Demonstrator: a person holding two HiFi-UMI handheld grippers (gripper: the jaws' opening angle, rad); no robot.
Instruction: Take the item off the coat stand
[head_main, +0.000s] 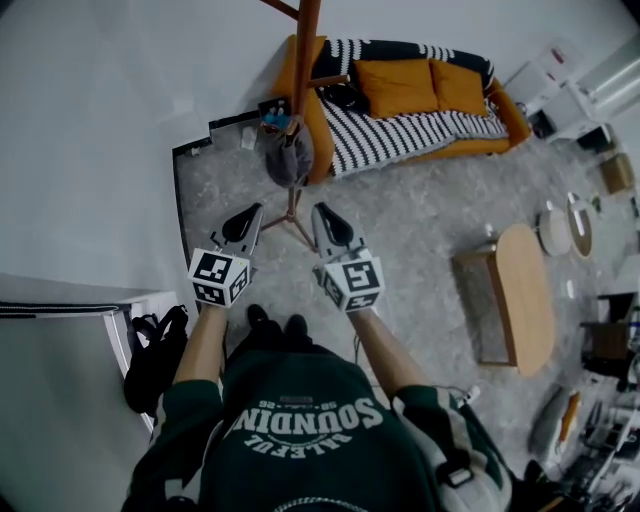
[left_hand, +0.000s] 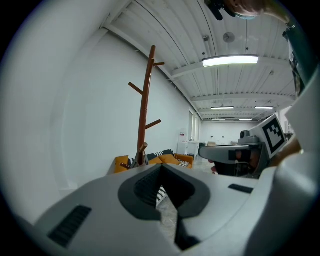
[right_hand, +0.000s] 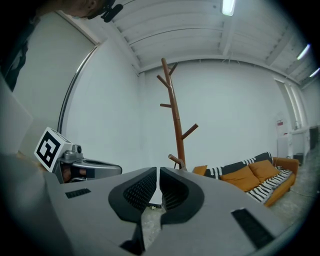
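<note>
Pressed tip to tip on the left gripper (left_hand: 160, 166), with nothing pinched; closed likewise to a hairline slit on the right gripper (right_hand: 157, 171), empty too; held side by side and close to level, aimed at the coat stand (head_main: 304, 60) just beyond; hung on a low peg (left_hand: 142, 150) of that stand, the grey item (head_main: 288, 152), perhaps a cap or a small bag, hard to tell from above; apart from both grippers, touched by neither; nothing done of the task so far, judging by this: no reach, no grip, no lift; left to do: open one pair of jaws, close on the grey item, raise it clear of the peg and draw it away; to the far right of the stand, an orange sofa (head_main: 400, 85) under a black-and-white striped throw (head_main: 395, 135); as for writing, "SOUNDIN" in large pale letters across the dark green sweatshirt (head_main: 300, 450), upside down in the head view, with a smaller line beside it too blurred to read; only square black-and-white markers on each cube (head_main: 219, 277), no brand legible.
</note>
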